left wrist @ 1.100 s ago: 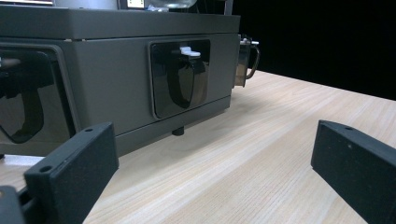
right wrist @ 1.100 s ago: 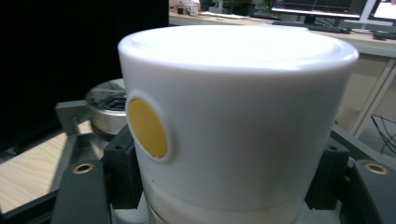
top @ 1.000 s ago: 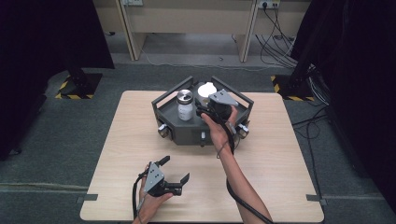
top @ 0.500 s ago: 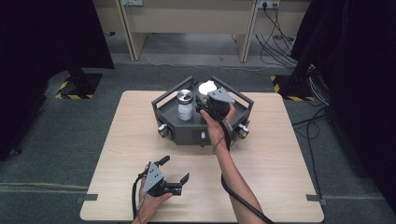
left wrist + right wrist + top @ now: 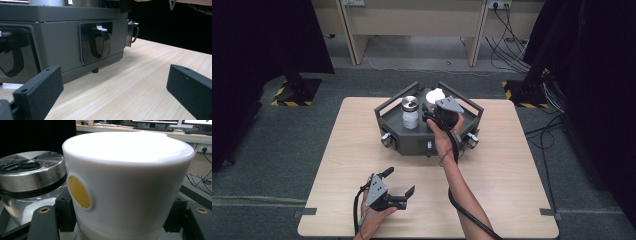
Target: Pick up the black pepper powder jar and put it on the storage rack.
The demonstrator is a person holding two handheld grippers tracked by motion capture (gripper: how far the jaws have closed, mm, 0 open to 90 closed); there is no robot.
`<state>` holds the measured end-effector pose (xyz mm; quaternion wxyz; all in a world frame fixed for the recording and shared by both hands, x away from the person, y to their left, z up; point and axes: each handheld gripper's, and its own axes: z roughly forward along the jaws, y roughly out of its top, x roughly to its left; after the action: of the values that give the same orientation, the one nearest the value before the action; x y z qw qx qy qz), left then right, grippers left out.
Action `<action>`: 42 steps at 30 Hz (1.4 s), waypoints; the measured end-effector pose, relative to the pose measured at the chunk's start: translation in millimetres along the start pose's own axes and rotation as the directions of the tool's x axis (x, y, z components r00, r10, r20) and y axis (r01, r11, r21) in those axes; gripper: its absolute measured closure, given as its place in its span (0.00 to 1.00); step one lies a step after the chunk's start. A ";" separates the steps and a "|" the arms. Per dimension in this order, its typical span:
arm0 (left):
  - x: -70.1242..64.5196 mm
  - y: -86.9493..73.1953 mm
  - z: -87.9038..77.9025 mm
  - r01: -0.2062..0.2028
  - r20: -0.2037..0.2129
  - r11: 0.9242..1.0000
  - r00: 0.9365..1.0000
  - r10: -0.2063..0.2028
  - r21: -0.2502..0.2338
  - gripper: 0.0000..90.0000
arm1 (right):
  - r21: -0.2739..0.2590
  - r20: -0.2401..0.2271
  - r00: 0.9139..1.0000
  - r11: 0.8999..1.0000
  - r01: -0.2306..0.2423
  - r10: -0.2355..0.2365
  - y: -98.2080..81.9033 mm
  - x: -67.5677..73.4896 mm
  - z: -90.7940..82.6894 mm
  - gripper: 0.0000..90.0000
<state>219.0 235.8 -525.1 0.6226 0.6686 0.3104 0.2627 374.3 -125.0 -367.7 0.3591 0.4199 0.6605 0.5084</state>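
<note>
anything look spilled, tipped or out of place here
Nothing stands out. The glass jar and white container stand upright in the dark tray, nothing is spilled on the table, and the left hand-held gripper sits open near the front edge.

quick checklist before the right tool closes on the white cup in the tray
1. Cup between the right tool's jaws: ok, a jaw shows on each side of it in the right gripper view.
2. Jaws touching the cup: cannot tell, the contact is hidden.
3. Jar clear of the cup: cannot tell, it stands close beside it and the gap is hidden.
4. Cup upright: ok, rim level.
5. Tray steady on the table: ok, flat on its feet.
6. Left tool out of the way: ok, open, low over the near table, apart from the tray.
</note>
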 end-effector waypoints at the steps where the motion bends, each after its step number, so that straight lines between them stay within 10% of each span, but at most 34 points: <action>1: -0.1 0.0 0.0 0.000 0.000 1.000 1.000 0.000 0.000 0.00 | -0.002 0.003 1.000 1.000 -0.001 0.001 -0.4 0.7 -0.4 0.34; 12: -0.9 -0.6 1.2 -0.002 0.006 1.000 1.000 0.002 0.007 0.00 | -0.003 -0.022 0.996 0.996 -0.084 0.084 2.8 -2.9 -12.2 0.02; 42: -1.2 -1.4 1.1 -0.002 0.001 1.000 1.000 0.002 0.004 0.00 | -0.104 -0.103 0.992 0.991 -0.080 0.069 -22.4 -7.1 -66.6 0.01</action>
<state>218.9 234.2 -526.6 0.6211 0.6704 0.3099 0.2623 312.8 -159.0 -374.2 0.3288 0.3984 0.6328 0.5768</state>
